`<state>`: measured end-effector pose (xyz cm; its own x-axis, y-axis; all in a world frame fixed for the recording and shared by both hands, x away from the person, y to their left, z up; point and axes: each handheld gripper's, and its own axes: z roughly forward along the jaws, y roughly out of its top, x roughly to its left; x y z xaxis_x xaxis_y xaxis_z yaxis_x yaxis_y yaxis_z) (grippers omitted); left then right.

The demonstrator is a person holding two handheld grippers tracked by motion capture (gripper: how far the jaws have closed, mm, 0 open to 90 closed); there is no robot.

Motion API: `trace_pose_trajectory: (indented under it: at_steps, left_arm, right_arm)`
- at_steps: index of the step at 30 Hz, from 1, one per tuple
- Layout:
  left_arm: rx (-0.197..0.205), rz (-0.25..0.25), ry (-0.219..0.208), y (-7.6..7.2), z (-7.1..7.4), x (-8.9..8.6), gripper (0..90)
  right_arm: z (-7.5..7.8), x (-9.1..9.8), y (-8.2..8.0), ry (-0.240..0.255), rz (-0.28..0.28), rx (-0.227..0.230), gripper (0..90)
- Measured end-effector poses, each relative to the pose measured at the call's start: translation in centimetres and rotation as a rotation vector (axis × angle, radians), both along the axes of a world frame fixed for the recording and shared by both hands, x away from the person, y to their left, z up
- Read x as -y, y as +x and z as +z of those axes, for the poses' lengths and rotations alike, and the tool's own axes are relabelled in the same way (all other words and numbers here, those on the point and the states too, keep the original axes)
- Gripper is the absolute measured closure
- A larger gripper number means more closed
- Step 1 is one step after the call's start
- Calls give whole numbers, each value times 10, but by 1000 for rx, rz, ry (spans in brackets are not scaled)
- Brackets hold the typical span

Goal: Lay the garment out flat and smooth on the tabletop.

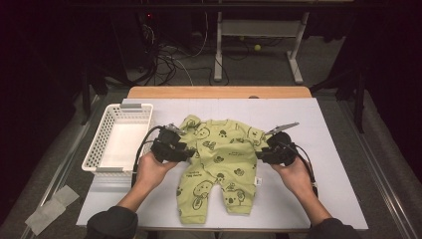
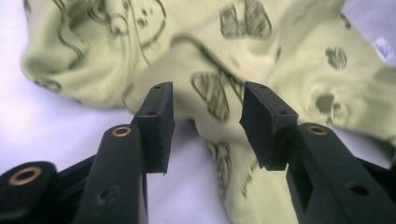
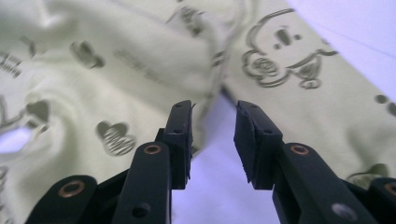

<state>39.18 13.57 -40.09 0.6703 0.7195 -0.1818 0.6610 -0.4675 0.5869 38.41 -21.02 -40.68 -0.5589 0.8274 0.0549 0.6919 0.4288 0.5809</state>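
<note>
A pale green cotton baby romper printed with dark koala faces (image 1: pixel 219 167) lay flat in the middle of the white-topped counter (image 1: pixel 323 129), its legs toward the person. The left tongs (image 2: pixel 205 126) stood parted and empty over its sleeve side; the right tongs (image 3: pixel 212 140) gaped narrowly beside its other edge, gripping nothing. A white slotted plastic basket (image 1: pixel 99 149) sat left of the romper.

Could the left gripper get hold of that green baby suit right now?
Probably yes. The left gripper stands open right at the baby suit, its sleeve fabric just beyond the jaws, nothing in between.
</note>
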Motion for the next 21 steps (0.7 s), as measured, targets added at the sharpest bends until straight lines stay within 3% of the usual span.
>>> trace_pose_trajectory:
  at_steps: [4,10,17,19,21]
  left_arm:
    - [-3,10,-7,17,0,5,510]
    - [-27,45,29,47,-2,13,493]
    - [-44,73,58,71,-10,21,493]
    - [-48,79,43,75,-12,23,493]
    - [-62,80,63,79,-17,25,492]
  right_arm:
    - [-4,5,12,4,-22,-10,653]
    - [-5,7,31,26,-35,0,645]
    - [-5,-4,51,10,-57,19,650]
    - [-3,-9,58,15,-70,1,654]
    - [-3,-16,65,6,-67,-12,655]
